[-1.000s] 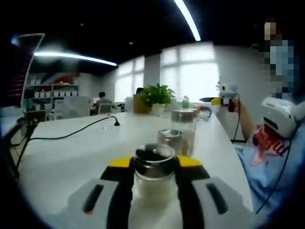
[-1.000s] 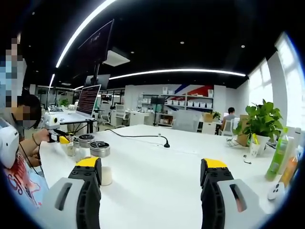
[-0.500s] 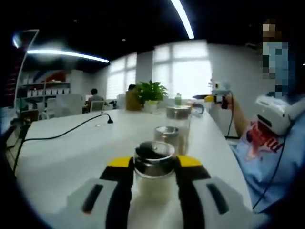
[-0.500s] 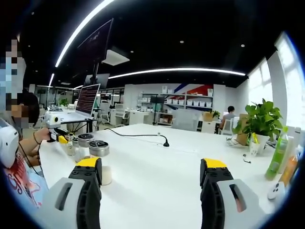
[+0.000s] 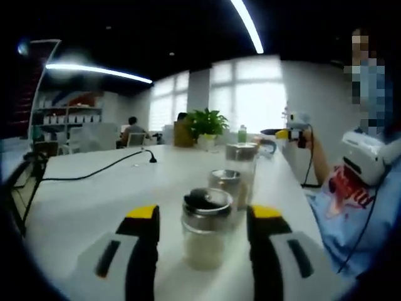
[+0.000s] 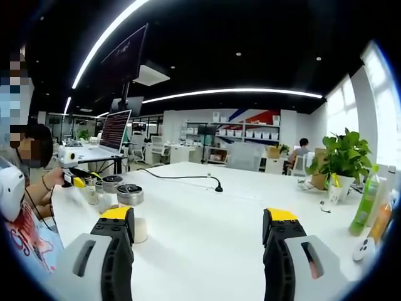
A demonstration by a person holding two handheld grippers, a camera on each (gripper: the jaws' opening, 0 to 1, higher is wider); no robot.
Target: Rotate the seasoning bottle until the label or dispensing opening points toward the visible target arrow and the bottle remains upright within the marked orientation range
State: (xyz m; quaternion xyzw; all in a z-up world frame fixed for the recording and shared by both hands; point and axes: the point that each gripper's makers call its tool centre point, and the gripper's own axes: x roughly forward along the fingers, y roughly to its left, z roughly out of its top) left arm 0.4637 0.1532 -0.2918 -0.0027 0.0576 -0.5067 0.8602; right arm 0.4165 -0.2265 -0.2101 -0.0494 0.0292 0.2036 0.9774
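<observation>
- The left tool is spread wide over the white table, its two yellow-tipped black jaws standing apart with a gap on each side of the bottle.
- The small clear glass seasoning bottle with a shiny metal cap stands upright on the table between those jaws, touching neither one; pale powder fills its lower part.
- Just behind it, a second glass jar with a metal lid stands upright, and behind that a taller glass jar with a metal lid, the three forming a line away from the tool.
- A black cable runs across the table on the left, and a green leafy plant in a white pot sits at the far end.
- The right tool is held well apart from the bottles, raised above the table, its jaws spread wide with nothing between them.
- In the right gripper view the jars show as a small group far off to the left, beside the person's hand holding the left tool.
- A short white cylinder stands on the table just beside the right tool's left jaw.
</observation>
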